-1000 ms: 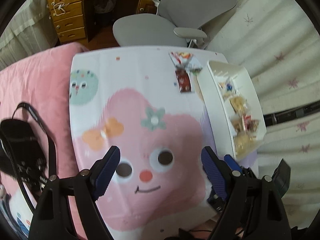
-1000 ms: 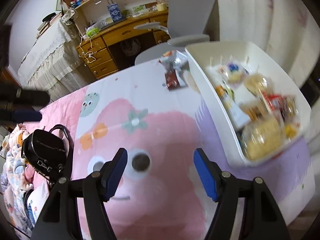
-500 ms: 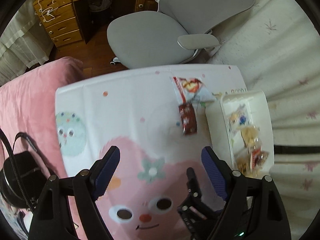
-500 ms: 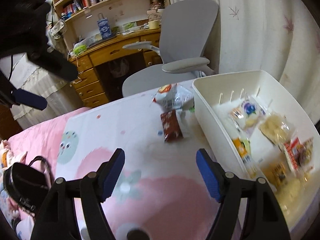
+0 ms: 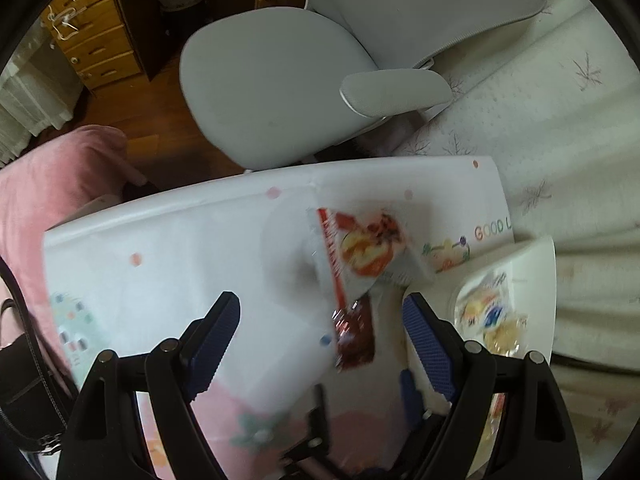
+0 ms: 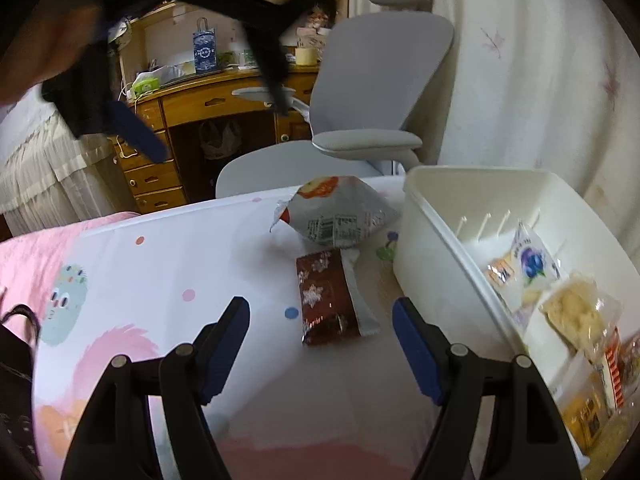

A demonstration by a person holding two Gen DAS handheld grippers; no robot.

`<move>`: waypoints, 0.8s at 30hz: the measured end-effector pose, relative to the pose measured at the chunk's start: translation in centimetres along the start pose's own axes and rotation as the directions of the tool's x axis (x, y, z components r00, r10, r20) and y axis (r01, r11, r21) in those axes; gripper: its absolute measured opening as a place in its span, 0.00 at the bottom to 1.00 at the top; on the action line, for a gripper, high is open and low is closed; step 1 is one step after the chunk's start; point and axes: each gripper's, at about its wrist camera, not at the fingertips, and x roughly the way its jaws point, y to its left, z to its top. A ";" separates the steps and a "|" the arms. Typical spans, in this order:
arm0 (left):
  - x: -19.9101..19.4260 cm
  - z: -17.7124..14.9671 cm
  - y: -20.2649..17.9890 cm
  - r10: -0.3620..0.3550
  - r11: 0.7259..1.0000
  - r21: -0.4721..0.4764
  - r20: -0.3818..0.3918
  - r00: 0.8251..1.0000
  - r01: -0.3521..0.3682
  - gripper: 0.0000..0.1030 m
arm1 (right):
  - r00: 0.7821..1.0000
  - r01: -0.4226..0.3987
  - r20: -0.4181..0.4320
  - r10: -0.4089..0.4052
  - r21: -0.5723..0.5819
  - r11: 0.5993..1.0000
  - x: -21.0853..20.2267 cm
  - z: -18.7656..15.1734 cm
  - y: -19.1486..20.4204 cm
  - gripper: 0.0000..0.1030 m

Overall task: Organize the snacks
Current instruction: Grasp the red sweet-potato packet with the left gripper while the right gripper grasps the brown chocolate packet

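Note:
Two loose snacks lie on the cartoon-print tablecloth near its far edge: a puffed silver bag and, just in front of it, a flat dark red packet. To their right stands a white bin holding several wrapped snacks. My left gripper hangs open above the red packet, pointing steeply down. Lower and nearer, my right gripper is open, with the red packet just beyond its tips. One of the left gripper's fingers shows blurred at the upper left of the right wrist view.
A grey office chair stands right behind the table's far edge, with a wooden desk beyond it. A pink blanket and a black bag lie to the left. A pale curtain hangs on the right.
Both grippers have moved forward along the table toward the two loose snacks. The left went farther and now hangs over them; the right dipped lower. Both stay open.

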 end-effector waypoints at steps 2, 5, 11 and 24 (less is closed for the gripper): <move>1.3 0.6 -0.3 -0.012 1.000 -0.009 -0.006 1.000 0.012 0.80 | 1.000 0.007 0.003 -0.007 -0.012 1.000 0.8 0.1 0.4 0.72; 3.2 1.5 -0.5 -0.050 0.998 -0.032 -0.016 0.999 0.049 0.80 | 1.000 0.017 -0.022 -0.017 0.002 1.000 2.0 0.0 0.1 0.72; 6.5 2.6 -1.3 -0.103 0.994 -0.052 -0.076 0.992 0.099 0.80 | 0.999 0.013 -0.051 -0.012 0.014 1.000 3.2 -0.7 -0.2 0.72; 10.2 4.0 -1.6 -0.155 0.986 -0.086 -0.176 0.972 0.142 0.81 | 0.989 -0.082 -0.111 0.093 0.099 0.992 4.6 -0.8 -1.5 0.70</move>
